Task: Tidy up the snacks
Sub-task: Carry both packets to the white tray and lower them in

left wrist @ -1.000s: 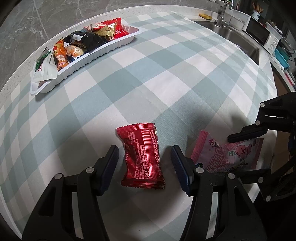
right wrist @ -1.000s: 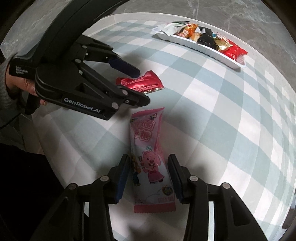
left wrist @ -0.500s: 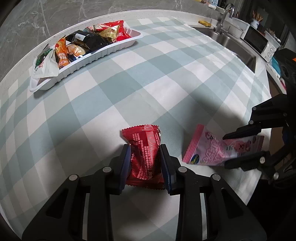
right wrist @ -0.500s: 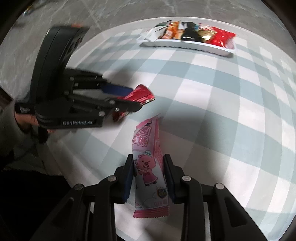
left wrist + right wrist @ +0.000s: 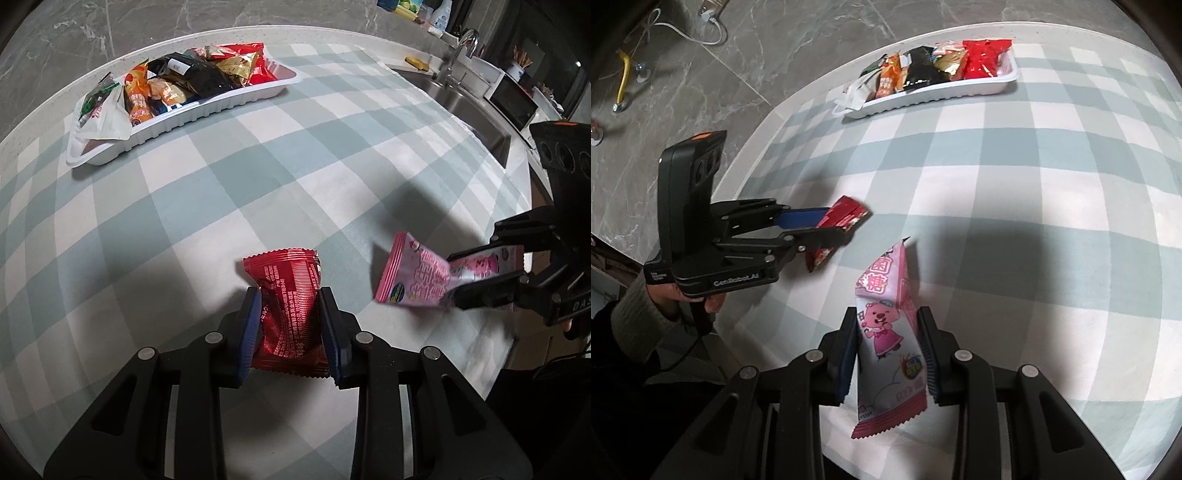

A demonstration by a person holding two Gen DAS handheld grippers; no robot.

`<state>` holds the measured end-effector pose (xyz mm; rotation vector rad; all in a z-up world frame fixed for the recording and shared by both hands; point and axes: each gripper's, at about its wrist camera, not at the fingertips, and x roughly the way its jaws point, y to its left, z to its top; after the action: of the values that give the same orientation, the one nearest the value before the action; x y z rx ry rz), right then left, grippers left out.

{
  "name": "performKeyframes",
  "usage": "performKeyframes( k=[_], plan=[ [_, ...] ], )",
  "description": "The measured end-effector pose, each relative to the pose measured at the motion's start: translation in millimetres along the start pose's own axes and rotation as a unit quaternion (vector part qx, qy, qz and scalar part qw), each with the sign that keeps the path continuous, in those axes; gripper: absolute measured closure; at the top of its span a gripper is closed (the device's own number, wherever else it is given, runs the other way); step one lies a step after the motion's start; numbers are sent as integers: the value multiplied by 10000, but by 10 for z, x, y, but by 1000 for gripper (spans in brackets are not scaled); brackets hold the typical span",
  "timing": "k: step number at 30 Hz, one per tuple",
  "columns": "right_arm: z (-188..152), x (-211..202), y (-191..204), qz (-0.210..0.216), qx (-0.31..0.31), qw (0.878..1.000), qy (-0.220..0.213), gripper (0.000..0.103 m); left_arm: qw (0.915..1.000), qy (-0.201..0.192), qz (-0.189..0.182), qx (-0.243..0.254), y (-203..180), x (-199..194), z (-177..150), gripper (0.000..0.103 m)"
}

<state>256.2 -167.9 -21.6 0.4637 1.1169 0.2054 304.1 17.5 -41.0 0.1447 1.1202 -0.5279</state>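
Left gripper (image 5: 290,325) jaws pinch red packet (image 5: 286,295); right gripper (image 5: 888,350) jaws pinch pink packet (image 5: 886,332), lifted off surface (image 5: 1034,221); likely bound for white tray (image 5: 177,122) upper left.

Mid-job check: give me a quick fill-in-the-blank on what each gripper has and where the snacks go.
The left gripper is shut on the ____ packet.
The right gripper is shut on the ____ packet.
The other snacks lie in a white ____.
Missing words: red; pink; tray.
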Motion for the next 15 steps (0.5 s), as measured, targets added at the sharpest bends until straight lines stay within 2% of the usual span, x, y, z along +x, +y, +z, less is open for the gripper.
performKeyframes(
  k=[8,15],
  plan=[
    [56,-22,-68,131,120,9998,-64,69,9997,-24,-121,-210,47,-17,-11,74],
    [155,-111,-137,428,397,9980,-260,69,9989,-159,-220,-395,112,-125,82,74]
  ],
)
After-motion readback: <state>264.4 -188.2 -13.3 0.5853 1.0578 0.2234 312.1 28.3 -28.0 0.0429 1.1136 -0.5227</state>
